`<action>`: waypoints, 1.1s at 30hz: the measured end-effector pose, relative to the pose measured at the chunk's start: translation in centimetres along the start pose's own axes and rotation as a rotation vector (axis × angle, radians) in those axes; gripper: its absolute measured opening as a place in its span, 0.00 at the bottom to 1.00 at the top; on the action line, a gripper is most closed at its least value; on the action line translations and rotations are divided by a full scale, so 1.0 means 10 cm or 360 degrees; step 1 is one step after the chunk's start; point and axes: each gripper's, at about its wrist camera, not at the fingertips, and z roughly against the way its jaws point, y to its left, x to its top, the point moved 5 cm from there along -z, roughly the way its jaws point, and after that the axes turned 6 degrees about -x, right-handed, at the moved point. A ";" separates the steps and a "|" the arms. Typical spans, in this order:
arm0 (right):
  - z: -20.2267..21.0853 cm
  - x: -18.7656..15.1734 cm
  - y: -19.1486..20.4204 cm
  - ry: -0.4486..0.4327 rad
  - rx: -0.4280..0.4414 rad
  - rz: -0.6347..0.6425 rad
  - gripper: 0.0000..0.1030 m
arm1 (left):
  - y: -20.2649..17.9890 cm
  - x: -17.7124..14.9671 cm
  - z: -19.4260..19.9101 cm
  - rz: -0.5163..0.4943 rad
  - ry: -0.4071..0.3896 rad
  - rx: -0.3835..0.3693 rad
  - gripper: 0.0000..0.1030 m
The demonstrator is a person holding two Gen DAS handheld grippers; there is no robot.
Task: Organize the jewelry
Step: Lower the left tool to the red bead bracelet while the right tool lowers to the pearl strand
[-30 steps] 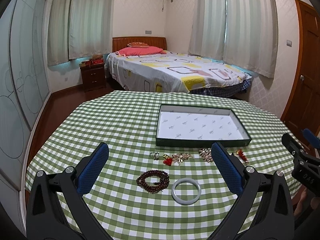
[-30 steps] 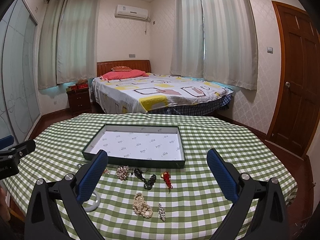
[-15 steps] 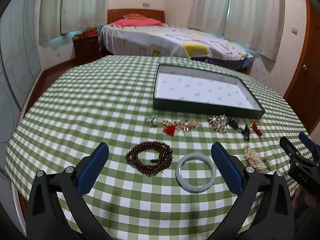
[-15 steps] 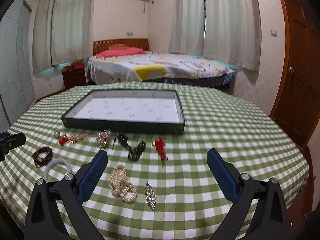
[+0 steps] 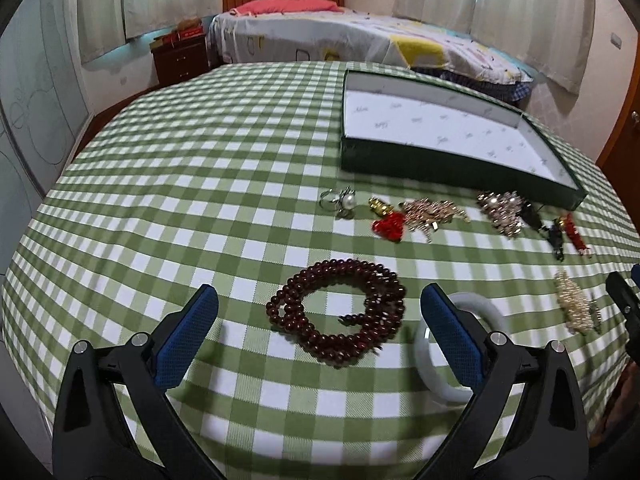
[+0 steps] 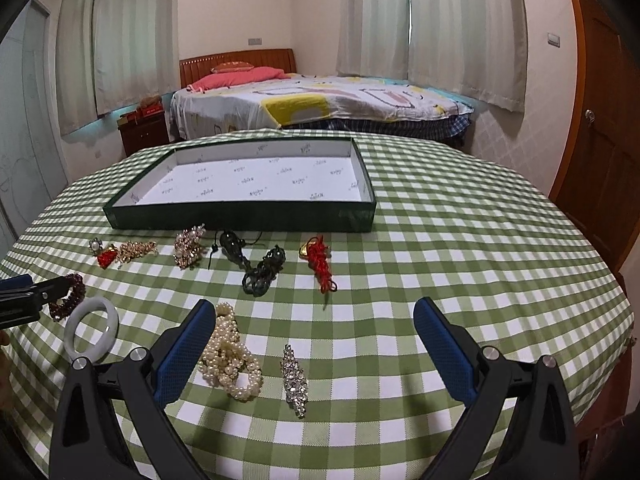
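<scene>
On the green-checked tablecloth a shallow dark green tray with a white printed lining was set as the landmark, nothing lying inside it. Along the near wall of the tray a row of pieces was laid out: a pearl ring off its left corner, then a red heart charm touching a gold cluster, a rhinestone cluster, a dark cord pendant and a red knotted tassel towards its right end.

Nearer than that row, well apart from the tray, a dark red bead bracelet was coiled in several loops, with a white jade bangle just beside it on the right. Further right of the bangle a pearl bracelet was heaped, and a slim rhinestone hair clip was laid just beside it.

The left gripper was held wide open with nothing grasped; the bead bracelet was seen between its blue pads, and part of the bangle was hidden behind the right finger. The right gripper was likewise spread wide and empty, the pearl bracelet and hair clip being framed between its fingers, the pearls close against the left one. Whether either gripper touched the cloth could not be told.
</scene>
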 end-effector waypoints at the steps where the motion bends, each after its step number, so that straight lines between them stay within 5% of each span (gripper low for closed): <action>1: -0.02 0.00 0.00 0.0006 0.0003 0.0000 0.94 | 0.00 0.00 -0.04 -0.0001 0.0013 0.0000 0.95; 11: -0.12 -0.03 0.04 0.0055 0.0025 0.0007 0.94 | 0.05 -0.01 -0.21 -0.0030 0.0052 0.0012 0.88; 21: -0.06 -0.01 0.15 0.0035 0.0122 0.0026 0.93 | 0.03 -0.01 -0.12 -0.0069 -0.0014 -0.0035 0.36; 27: -0.03 -0.03 0.30 0.0046 0.0210 0.0082 0.92 | 0.01 -0.01 -0.11 -0.0064 -0.0021 -0.0055 0.25; 29: -0.02 -0.04 0.33 0.0048 0.0224 0.0096 0.86 | 0.01 -0.01 -0.11 -0.0061 -0.0021 -0.0054 0.24; 31: -0.04 -0.06 0.37 0.0072 0.0246 0.0119 0.56 | 0.01 -0.01 -0.10 -0.0063 -0.0021 -0.0053 0.24; 33: -0.07 -0.09 0.40 0.0109 0.0270 0.0128 0.53 | 0.02 -0.01 -0.10 -0.0061 -0.0021 -0.0055 0.24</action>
